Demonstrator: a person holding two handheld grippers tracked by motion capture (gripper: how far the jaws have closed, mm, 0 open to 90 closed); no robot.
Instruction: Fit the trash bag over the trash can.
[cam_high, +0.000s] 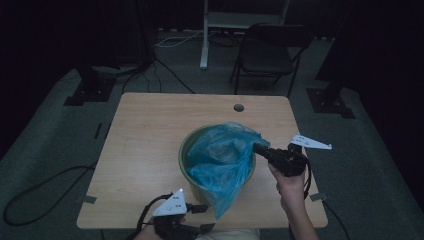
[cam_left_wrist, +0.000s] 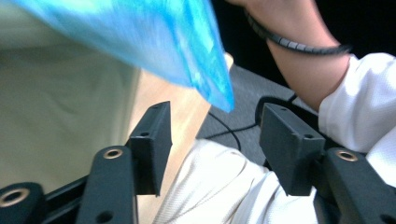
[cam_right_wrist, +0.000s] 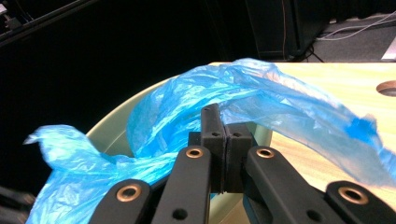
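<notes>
- Blue plastic bag (cam_high: 222, 160) sat in the pale green bin (cam_high: 187, 150) on the table (cam_high: 145, 135), one corner draped over the near rim.
- Right gripper (cam_high: 256, 147) fingers (cam_right_wrist: 214, 122) were clamped on the bag's far-right edge.
- Left gripper (cam_high: 206, 217), near the table's front edge, had fingers (cam_left_wrist: 152, 140) apart, empty, just below the hanging corner.

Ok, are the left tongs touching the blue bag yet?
Apart. In the left gripper view the left tongs stand open, with the blue bag's lowest corner hanging above and between the jaws, clear of both.
</notes>
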